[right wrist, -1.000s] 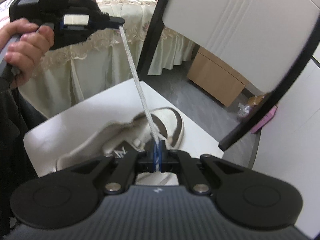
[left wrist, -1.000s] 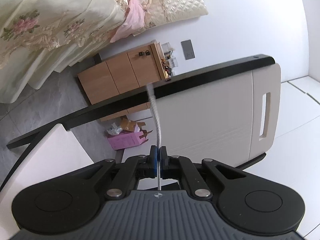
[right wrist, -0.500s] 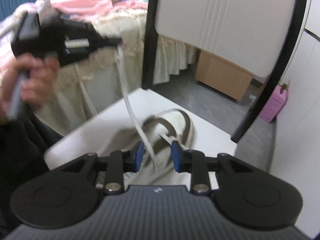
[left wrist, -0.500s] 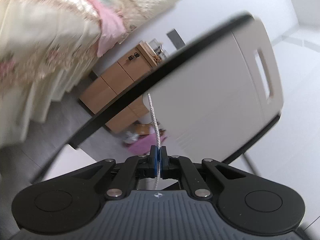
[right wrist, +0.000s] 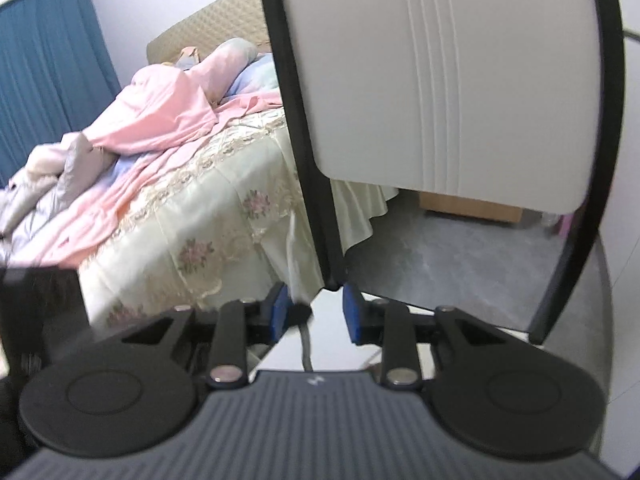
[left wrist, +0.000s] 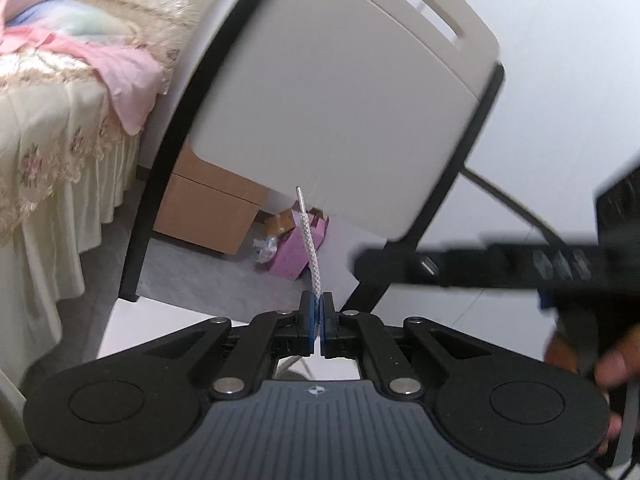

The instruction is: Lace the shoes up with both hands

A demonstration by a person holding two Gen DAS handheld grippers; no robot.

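Observation:
My left gripper (left wrist: 319,312) is shut on a white shoelace (left wrist: 309,248). The lace's short end sticks up past the blue pads and finishes in a clear tip (left wrist: 299,194). My right gripper (right wrist: 316,314) stands open, its blue pads (right wrist: 280,312) well apart. A pale strand of lace (right wrist: 306,346) hangs loose low in the gap, touching neither pad. In the left wrist view the right gripper (left wrist: 472,266) shows as a blurred black bar at the right, with a hand (left wrist: 600,368) behind it. The shoe is not in view.
A white chair back (right wrist: 460,80) in a black frame (right wrist: 308,180) stands close ahead of both grippers. The white seat (left wrist: 168,320) lies under them. A bed (right wrist: 192,216) with pink covers is to the left. On the floor are a wooden cabinet (left wrist: 208,212) and a pink box (left wrist: 292,260).
My right gripper opened, let go of the lace and lifted, so the shoe dropped out of its view. My left gripper rolled and swung across with the lace still pinched.

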